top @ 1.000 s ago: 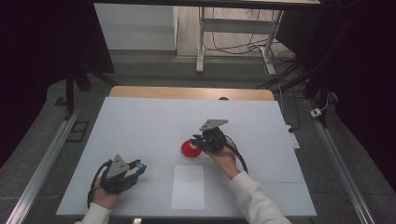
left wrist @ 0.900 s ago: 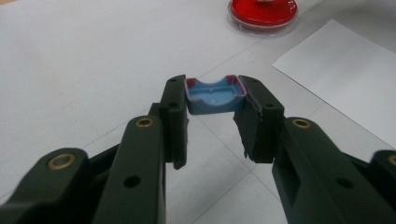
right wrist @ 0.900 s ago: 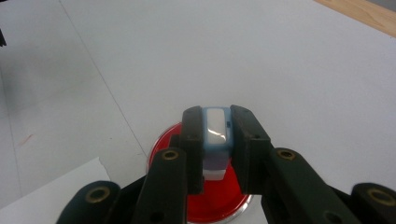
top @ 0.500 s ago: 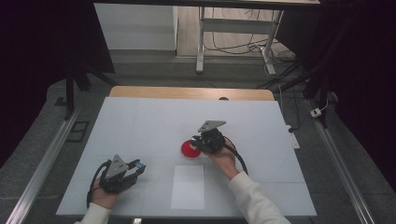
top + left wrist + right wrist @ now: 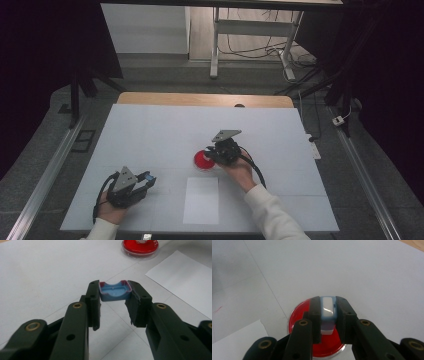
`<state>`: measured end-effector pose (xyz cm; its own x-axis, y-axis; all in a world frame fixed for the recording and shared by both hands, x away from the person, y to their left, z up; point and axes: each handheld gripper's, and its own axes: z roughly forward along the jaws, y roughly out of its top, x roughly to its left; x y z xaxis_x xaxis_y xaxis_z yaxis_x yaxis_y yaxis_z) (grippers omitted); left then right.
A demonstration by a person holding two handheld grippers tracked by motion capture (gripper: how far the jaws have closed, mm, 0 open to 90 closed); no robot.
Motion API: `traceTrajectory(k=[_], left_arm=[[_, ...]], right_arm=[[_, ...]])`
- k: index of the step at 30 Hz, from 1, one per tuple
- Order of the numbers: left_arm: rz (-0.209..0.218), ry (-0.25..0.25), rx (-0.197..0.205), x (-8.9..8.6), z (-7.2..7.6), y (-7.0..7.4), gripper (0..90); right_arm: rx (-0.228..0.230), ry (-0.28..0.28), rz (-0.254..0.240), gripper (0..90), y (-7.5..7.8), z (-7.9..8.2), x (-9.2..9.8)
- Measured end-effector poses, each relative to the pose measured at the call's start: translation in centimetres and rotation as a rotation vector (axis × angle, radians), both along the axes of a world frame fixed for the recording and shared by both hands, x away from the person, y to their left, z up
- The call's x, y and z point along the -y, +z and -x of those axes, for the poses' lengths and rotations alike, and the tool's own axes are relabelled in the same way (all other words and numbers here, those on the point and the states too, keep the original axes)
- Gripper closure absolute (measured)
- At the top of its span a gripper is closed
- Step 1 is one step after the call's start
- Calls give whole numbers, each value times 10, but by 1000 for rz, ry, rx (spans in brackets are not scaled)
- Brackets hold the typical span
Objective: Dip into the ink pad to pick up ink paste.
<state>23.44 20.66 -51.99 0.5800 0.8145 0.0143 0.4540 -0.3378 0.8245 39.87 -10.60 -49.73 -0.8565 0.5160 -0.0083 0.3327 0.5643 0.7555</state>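
My left gripper (image 5: 113, 291) is shut on a small blue cap (image 5: 114, 293) with a reddish rim, held just above the white table. In the high view this gripper (image 5: 146, 179) rests at the front left, its jaws pointing right. My right gripper (image 5: 327, 305) is shut on a small white and pale-blue block (image 5: 327, 311), held over a round red dish (image 5: 300, 313). Seen from above, the right gripper (image 5: 211, 153) sits at the right rim of the red dish (image 5: 201, 160) near the table's middle. The dish (image 5: 140, 246) also lies far ahead of the left jaws.
A white sheet of paper (image 5: 201, 199) lies flat near the front edge, between the two hands, just in front of the dish. The paper (image 5: 186, 283) shows to the right of the left jaws. A wooden strip (image 5: 200, 99) runs along the table's far edge.
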Motion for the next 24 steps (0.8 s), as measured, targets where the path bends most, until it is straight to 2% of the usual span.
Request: traceTrajectory(k=[16, 18, 24], left_arm=[[-2, 4, -1, 0, -1, -1, 650], [-1, 4, -1, -1, -1, 0, 649], [0, 4, -1, -2, -1, 0, 650]], right_arm=[[4, -2, 7, 752, 0, 1, 0], [5, -7, -19, 752, 2, 2, 1], [10, -2, -47, 752, 7, 3, 3]])
